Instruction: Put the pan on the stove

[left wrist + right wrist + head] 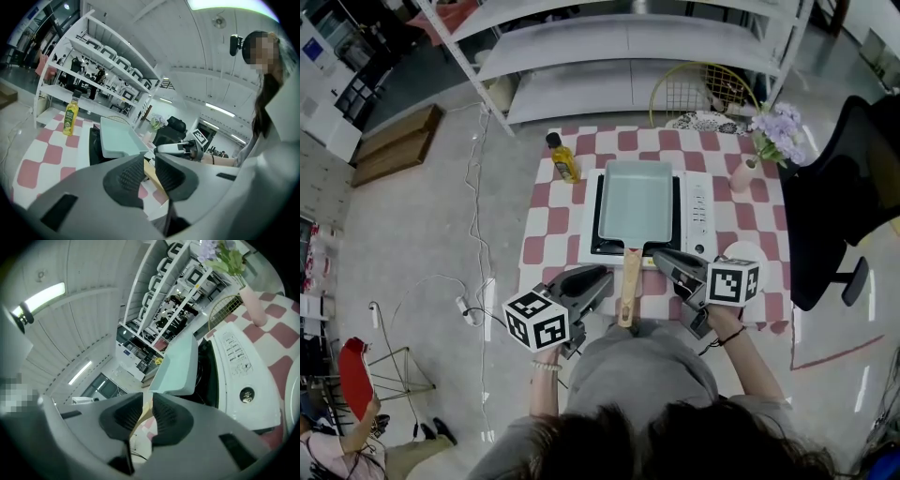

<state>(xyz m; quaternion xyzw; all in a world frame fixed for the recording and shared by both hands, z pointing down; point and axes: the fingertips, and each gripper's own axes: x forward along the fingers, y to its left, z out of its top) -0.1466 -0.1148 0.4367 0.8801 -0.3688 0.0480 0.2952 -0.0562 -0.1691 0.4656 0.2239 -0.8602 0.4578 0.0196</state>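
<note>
Head view: pan (637, 202) sat on stove (698, 214); left gripper (603, 277) and right gripper (660, 257) flanked its near handle (628, 281), jaws narrowly apart, gripping nothing.

From my end, no writing is legible. The print on the stove (236, 352) control panel is too small to read, and the label on the yellow bottle (70, 118) is only a blur.
</note>
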